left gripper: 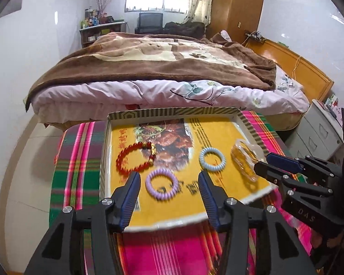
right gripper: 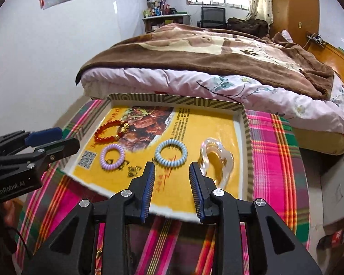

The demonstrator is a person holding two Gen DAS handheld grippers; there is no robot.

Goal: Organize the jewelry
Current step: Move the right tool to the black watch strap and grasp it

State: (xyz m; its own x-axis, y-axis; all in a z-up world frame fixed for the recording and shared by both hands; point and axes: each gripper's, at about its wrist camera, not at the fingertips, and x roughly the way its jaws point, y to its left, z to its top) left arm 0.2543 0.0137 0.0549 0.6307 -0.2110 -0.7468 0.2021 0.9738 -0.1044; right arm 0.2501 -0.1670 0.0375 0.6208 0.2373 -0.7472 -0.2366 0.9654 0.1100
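Note:
A shallow cardboard tray [left gripper: 172,111] [right gripper: 178,99] lined with yellow printed paper holds four pieces. At the left lies a red bead bracelet [left gripper: 135,158] [right gripper: 111,130] with a gold charm. A purple coil ring [left gripper: 149,183] [right gripper: 103,158] lies nearer me, a pale blue coil ring [left gripper: 202,159] [right gripper: 158,153] sits in the middle, and a clear bangle [left gripper: 243,160] [right gripper: 228,160] lies at the right. My left gripper [left gripper: 169,176] [right gripper: 68,138] hovers open above the purple ring and does not touch it. My right gripper [right gripper: 171,166] [left gripper: 263,162] hangs open near the blue ring and the bangle, with nothing between its pads.
The tray rests on a pink and green plaid cloth [left gripper: 75,160] [right gripper: 273,160] over a small table. Behind it is a bed [left gripper: 149,68] with a brown blanket. A white drawer cabinet [left gripper: 318,133] stands at the right.

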